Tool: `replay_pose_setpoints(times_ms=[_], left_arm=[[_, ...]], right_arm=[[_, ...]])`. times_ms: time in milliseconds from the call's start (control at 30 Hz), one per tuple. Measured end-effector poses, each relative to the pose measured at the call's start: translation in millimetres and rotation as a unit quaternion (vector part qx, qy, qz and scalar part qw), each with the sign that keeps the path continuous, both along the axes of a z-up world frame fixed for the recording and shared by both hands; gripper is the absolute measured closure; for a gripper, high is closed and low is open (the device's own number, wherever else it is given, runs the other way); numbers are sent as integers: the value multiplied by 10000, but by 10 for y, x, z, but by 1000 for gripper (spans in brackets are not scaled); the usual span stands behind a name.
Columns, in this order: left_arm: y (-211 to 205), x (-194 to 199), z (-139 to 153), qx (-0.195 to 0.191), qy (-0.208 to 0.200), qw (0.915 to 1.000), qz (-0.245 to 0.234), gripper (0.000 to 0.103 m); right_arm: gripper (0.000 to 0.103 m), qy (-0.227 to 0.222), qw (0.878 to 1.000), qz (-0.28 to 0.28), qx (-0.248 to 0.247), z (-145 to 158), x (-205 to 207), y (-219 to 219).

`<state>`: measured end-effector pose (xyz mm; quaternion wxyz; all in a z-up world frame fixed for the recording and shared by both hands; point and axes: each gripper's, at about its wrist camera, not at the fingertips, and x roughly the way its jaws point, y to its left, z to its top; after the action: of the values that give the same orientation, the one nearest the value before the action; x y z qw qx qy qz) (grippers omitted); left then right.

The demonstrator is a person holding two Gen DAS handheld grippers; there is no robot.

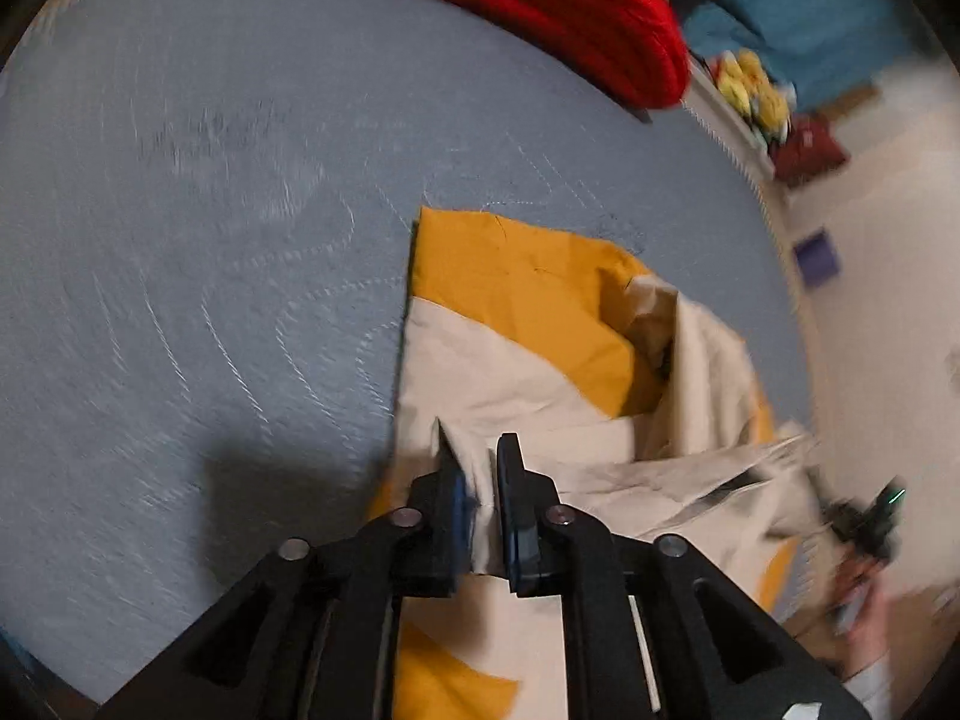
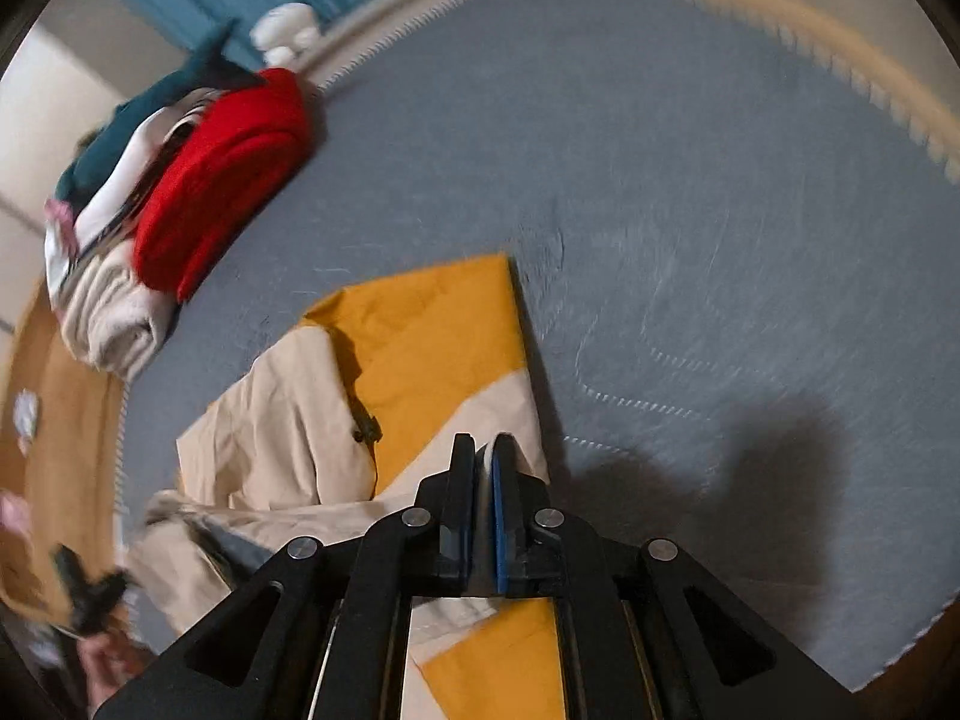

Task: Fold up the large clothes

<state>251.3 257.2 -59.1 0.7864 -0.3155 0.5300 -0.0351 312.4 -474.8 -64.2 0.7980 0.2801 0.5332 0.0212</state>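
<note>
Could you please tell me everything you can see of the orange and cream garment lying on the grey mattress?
The orange and cream garment is a thin, creased woven piece in large orange and cream panels, with a small dark fitting at a seam. It lies partly folded on the grey mattress, one straight edge flat, the other side bunched up. The left gripper has a cream fold between its slightly parted jaws; the right gripper sits at the opposite edge, its jaws nearly closed, with cream cloth showing in the gap.
</note>
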Motion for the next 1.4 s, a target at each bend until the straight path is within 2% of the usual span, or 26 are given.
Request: replay_pose_setpoints(times_ms=[67,133,167,200,233,267,333,400,500,600,767,933,1000,1067,1100,1133,1167,1200,1233,1300,1400], left_arm=[[98,-33,9,-437,-54,9988,228,75],[166,-91,85,-466,-201,9980,372,67],[179,-117,140,-350,-295,9981,421,63],[186,-171,234,-135,-469,9978,447,61],[183,-229,316,15,-646,9970,434,56],[183,-283,363,117,-765,9962,405,49],[113,-363,408,439,-875,9948,275,42],[-46,-399,323,936,-694,9932,-39,42],[-257,-354,208,1534,-429,9865,-386,42],[-420,-301,103,2100,-319,9746,-707,42],[-520,-153,-72,2333,-68,9680,-924,42],[-544,-8,-258,2362,158,9664,-998,42],[-546,32,-320,2392,244,9655,-1002,42],[-556,73,-369,2357,276,9658,-1041,42],[-558,90,-390,2305,270,9669,-1060,45],[-554,100,-399,2215,261,9688,-1084,56],[-554,109,-411,2096,269,9710,-1117,78],[-551,114,-411,2016,266,9724,-1144,91],[-558,113,-387,2029,229,9721,-1153,98],[-571,89,-263,2137,-24,9696,-1196,100],[-514,49,-48,2096,-447,9713,-1028,101]], right_arm=[[92,-108,9991,-397,100,43,31,-157],[90,-318,9975,-611,188,136,18,-267],[87,-497,9962,-708,140,212,-6,-317],[74,-655,9953,-710,24,280,-29,-328],[56,-757,9950,-640,-82,328,-44,-313],[49,-850,9952,-444,-196,364,-69,-254],[41,-926,9953,-32,-289,408,-89,-130],[36,-934,9933,508,-452,335,-131,49],[35,-487,9916,1003,-652,3,-184,207],[35,-72,9875,1379,-762,-300,-180,298],[35,223,9829,1648,-795,-547,-123,363],[35,218,9810,1713,-881,-576,-42,439],[37,158,9782,1797,-1033,-538,-40,501],[54,99,9748,1932,-1113,-513,-47,580],[72,59,9729,1940,-1257,-487,-57,604],[94,22,9719,1924,-1358,-467,-75,610],[96,-35,9730,1878,-1339,-435,-93,586],[99,-139,9765,1801,-1179,-378,-111,543],[99,-219,9774,1767,-1142,-331,-127,511],[100,-531,9784,1694,-1059,-166,-180,460],[100,-791,9789,1558,-1064,-16,-223,411]])
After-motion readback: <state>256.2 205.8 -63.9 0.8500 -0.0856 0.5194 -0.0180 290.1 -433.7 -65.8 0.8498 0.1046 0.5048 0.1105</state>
